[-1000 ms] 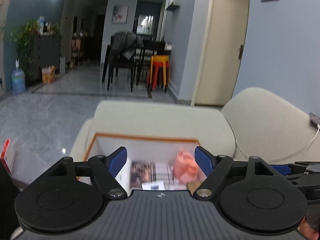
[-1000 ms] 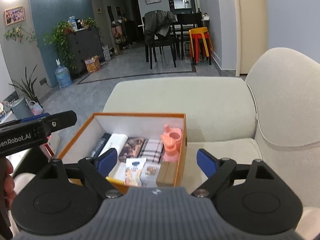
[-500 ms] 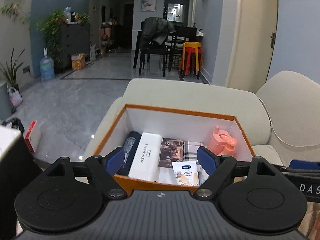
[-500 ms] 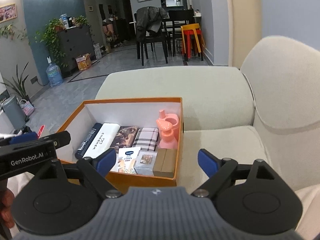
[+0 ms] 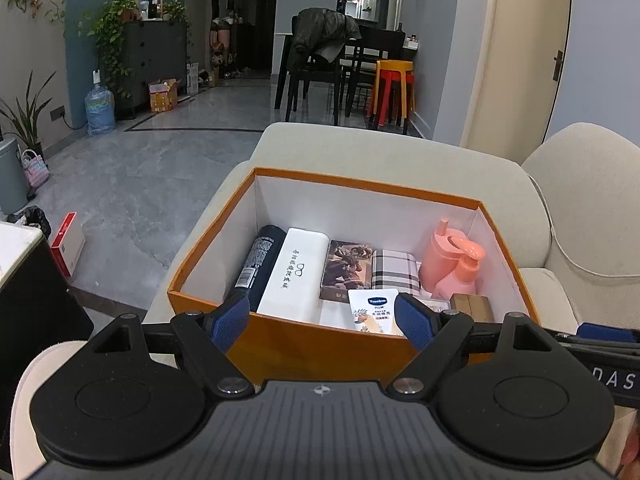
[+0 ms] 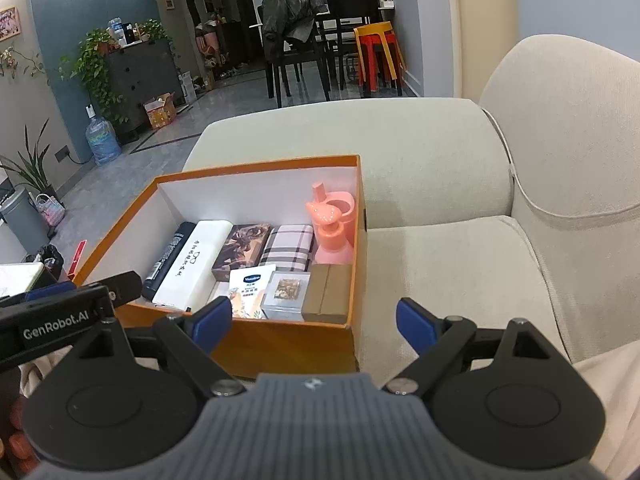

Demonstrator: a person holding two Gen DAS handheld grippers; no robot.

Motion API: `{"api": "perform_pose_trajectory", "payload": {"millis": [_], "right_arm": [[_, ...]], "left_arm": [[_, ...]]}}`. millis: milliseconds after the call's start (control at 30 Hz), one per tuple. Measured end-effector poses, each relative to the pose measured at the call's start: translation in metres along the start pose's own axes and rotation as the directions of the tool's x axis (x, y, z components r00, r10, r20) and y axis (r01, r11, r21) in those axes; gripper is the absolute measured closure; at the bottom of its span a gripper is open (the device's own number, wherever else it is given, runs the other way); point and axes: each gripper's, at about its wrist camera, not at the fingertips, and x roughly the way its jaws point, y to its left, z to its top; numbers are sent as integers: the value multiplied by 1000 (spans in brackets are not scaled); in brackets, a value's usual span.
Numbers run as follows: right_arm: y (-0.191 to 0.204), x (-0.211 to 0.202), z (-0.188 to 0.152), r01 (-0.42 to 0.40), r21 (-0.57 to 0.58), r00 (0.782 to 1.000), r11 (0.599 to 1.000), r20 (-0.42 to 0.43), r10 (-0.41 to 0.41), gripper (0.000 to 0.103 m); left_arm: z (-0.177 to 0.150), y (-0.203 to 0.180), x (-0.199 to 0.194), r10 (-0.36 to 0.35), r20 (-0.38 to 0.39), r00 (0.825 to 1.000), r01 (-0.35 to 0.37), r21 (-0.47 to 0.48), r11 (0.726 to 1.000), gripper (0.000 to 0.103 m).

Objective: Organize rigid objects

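Both views have tipped down since a second ago, centring the orange cardboard box [image 5: 320, 344] on the beige sofa [image 6: 460, 272]; left hand-held gripper [image 5: 322, 318] and right hand-held gripper [image 6: 314, 320] gape empty; crowded contents risk knocking the upright pink pump bottle [image 6: 334, 240]

A box [image 5: 304, 344] sits on the seat of a sofa [image 6: 452, 280], close against the armrest [image 5: 384, 156] behind it, with the backrest [image 6: 568, 128] off to the right. Inside, along the far wall from left to right, lie a can [image 5: 256, 264], a long case [image 5: 298, 272], a flat packet [image 5: 346, 270], a checked case [image 5: 394, 272] and two bottles [image 5: 456, 260] in the right corner. Nearer the front wall lie a tube [image 6: 250, 286], a small square box [image 6: 286, 294] and a block [image 6: 328, 294], left to right.
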Motion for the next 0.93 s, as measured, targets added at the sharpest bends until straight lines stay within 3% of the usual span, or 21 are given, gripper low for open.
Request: {"api": "perform_pose_trajectory", "payload": {"millis": [933], "right_arm": [[-2,-4,-4,3,10,1000,1000,-11,-3,15]], "left_arm": [[-2,2,-6,1,5,1000,-1,11,1000,7]]}}
